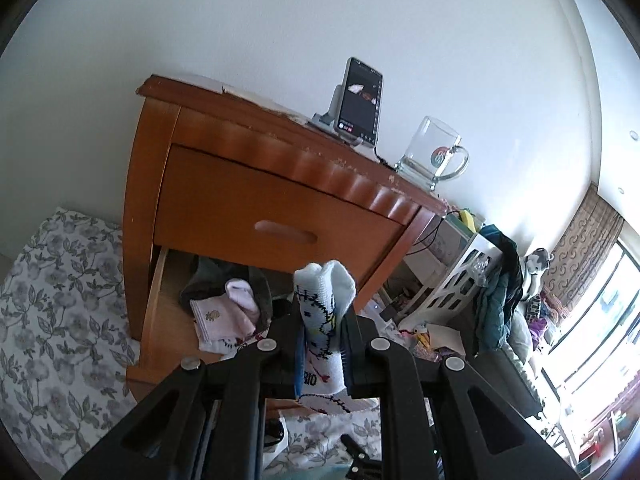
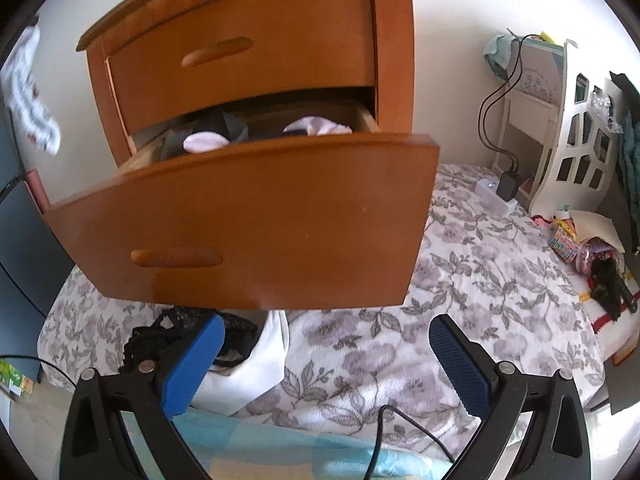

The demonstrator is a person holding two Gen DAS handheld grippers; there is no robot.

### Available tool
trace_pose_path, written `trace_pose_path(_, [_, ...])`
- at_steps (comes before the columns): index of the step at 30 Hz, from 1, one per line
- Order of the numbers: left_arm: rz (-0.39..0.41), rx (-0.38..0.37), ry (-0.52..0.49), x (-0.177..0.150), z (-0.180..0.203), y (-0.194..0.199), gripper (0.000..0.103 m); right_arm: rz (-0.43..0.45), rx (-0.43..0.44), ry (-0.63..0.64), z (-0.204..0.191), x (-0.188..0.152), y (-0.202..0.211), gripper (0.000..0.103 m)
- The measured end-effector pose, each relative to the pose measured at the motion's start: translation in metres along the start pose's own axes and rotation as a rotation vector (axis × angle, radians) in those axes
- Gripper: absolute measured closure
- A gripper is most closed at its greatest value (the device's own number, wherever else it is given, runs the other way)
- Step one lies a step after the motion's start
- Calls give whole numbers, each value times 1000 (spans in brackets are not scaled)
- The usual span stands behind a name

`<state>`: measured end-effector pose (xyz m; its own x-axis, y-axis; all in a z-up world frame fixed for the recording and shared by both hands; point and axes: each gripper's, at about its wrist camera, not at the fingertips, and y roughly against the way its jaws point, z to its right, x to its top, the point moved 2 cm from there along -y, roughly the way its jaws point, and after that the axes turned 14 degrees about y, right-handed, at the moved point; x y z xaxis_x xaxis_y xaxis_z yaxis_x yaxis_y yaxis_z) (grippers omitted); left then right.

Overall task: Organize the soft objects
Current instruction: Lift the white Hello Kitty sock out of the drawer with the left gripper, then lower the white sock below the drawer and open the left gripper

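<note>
One sock (image 1: 323,320) stands pinched upright within left claw (image 1: 322,344).

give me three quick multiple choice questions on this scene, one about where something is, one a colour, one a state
1. Where does the glass mug stand?
A. on top of the nightstand
B. in the drawer
C. on the bed

2. What colour are the right gripper pads?
A. red
B. blue
C. white

3. How is the lower drawer?
A. shut
B. taken out
C. pulled open, socks inside

Key: 1 A, the mug sits on the top, beside the phone. 2 B, both pads show blue. 3 C, the front stands out from the frame with clothes behind it.
</note>
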<state>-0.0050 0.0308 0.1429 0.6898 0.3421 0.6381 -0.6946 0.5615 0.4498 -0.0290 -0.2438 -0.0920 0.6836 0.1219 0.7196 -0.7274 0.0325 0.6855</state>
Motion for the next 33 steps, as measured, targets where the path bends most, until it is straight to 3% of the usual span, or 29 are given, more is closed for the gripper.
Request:
trace_pose_path(7, [-30,18,23,-10,-8,-3,88,97,-110,-47,23,7,21,0])
trace_pose_path(15, [-84,16,14,-26,-5,-14,88,106,-150,-87,36,1,22,0])
trace_pose_path(26, [-318,90,11,-81,-16,-62,88,143,-137,-14,19,-1,23,0])
trace_pose_path(33, [-407,172,34,-103,-29,-85,88,130,-120,14,13,0,19,0])
